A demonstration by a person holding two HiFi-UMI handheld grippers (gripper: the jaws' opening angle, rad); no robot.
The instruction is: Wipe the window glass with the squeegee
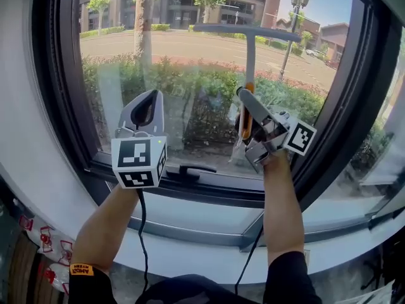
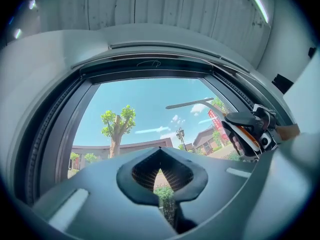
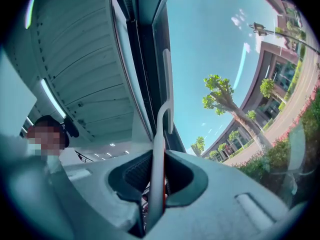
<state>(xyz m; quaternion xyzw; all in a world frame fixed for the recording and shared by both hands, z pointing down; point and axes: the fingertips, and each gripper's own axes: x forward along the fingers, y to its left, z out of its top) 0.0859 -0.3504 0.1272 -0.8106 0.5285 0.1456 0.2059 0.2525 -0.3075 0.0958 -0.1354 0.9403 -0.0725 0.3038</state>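
The squeegee [image 1: 250, 56] stands upright against the window glass [image 1: 190, 75], its grey T-shaped blade [image 1: 247, 30] high on the pane and its orange grip low. My right gripper [image 1: 252, 126] is shut on that grip; in the right gripper view the pale shaft [image 3: 158, 154] runs up between the jaws to the blade [image 3: 168, 79]. To the left, my left gripper [image 1: 147, 103] is shut and holds nothing, pointing at the lower left of the glass. In the left gripper view its jaws [image 2: 160, 156] meet, and the squeegee [image 2: 197, 103] shows at right.
A dark window frame [image 1: 361, 87] surrounds the pane, with a black latch handle [image 1: 190, 168] on the lower sill between the grippers. A grey ledge [image 1: 190, 217] lies below. Cables hang from both grippers. Outside are a tree trunk, shrubs and a road.
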